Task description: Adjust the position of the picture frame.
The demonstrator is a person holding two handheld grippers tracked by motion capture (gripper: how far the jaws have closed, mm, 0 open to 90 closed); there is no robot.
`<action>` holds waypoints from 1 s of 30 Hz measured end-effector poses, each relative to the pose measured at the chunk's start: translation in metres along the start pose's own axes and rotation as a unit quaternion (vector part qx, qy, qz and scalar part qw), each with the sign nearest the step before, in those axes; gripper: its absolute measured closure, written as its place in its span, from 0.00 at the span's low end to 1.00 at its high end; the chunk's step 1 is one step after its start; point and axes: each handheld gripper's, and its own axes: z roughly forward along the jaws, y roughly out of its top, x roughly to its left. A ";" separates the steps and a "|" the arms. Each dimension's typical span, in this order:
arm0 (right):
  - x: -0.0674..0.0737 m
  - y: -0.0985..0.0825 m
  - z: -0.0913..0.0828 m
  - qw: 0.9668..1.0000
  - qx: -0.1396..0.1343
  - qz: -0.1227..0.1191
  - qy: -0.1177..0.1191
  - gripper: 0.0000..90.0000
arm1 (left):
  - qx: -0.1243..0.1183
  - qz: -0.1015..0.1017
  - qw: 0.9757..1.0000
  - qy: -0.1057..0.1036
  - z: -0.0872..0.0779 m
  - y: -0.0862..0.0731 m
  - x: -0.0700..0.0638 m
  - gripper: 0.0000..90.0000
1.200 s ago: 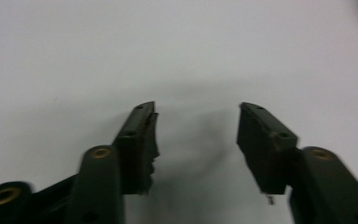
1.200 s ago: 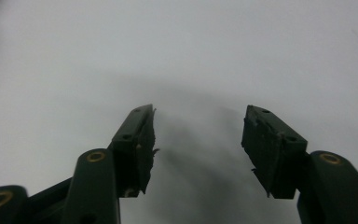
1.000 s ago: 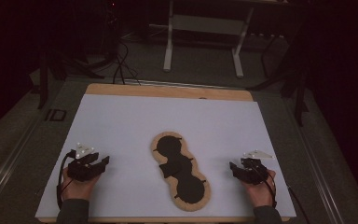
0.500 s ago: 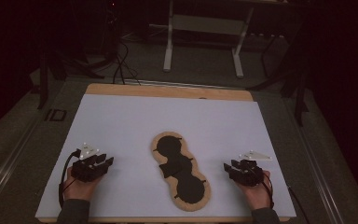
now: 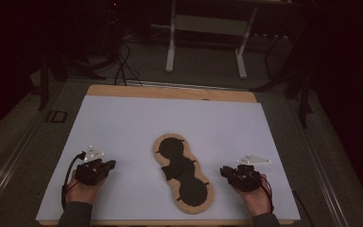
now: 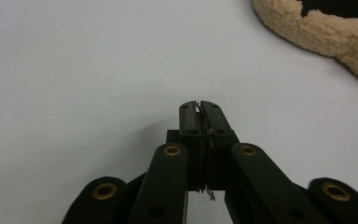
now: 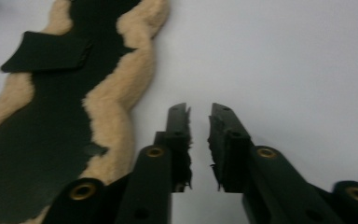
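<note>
A tan fleece pad with a black leather-like centre [image 5: 182, 175] lies flat in the middle of the white sheet [image 5: 170, 123], long axis running toward me. My left gripper [image 5: 108, 164] rests to its left; in the left gripper view its jaws [image 6: 199, 105] have just been closing and meet with nothing between them, the fleece edge [image 6: 326, 28] far off at upper right. My right gripper [image 5: 224, 170] sits close to the pad's right side. Its jaws [image 7: 199, 112] have just been closing to a narrow gap, empty, beside the pad's fleece rim [image 7: 116, 93].
The white sheet covers a wooden tabletop [image 5: 170, 92] whose bare strip shows at the far edge. Beyond it, on the dark floor, stand white desk legs [image 5: 171, 42] and loose cables [image 5: 120, 66]. A person's hands hold both grippers at the near edge.
The right gripper has shifted a little left, toward the pad. The left hand has stayed in place.
</note>
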 end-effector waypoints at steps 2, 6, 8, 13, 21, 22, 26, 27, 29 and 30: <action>0.004 0.000 0.001 1.000 0.004 -0.006 0.004 0.94 | -0.001 -0.003 1.000 0.000 0.000 0.000 0.000 1.00; 0.011 0.003 0.000 1.000 0.001 -0.012 0.016 1.00 | -0.001 0.000 1.000 0.001 0.000 0.000 0.000 1.00; 0.015 0.004 -0.001 1.000 -0.003 -0.014 0.024 1.00 | -0.001 -0.001 1.000 0.002 0.001 0.000 -0.001 1.00; 0.022 0.005 0.002 0.999 -0.002 -0.019 0.036 1.00 | -0.001 0.000 1.000 0.002 0.001 0.000 0.000 0.99; 0.031 0.007 0.004 0.998 -0.005 -0.020 0.057 1.00 | -0.002 -0.001 1.000 0.004 0.000 0.000 0.000 0.99; 0.033 0.007 0.005 0.998 -0.004 -0.021 0.059 1.00 | -0.003 -0.003 1.000 0.005 0.000 0.000 0.000 0.99; 0.037 0.007 0.007 0.998 -0.002 -0.025 0.062 1.00 | -0.003 -0.003 1.000 0.007 0.000 0.000 0.000 0.98; 0.039 0.008 0.007 0.997 -0.001 -0.026 0.066 1.00 | -0.004 -0.004 1.000 0.007 0.000 0.000 0.000 0.98; 0.042 0.008 0.008 0.997 0.000 -0.031 0.068 1.00 | -0.003 -0.003 1.000 0.008 0.000 0.000 0.000 0.98; 0.044 0.008 0.009 0.997 0.001 -0.033 0.070 1.00 | -0.003 -0.003 1.000 0.008 0.000 0.000 0.000 0.97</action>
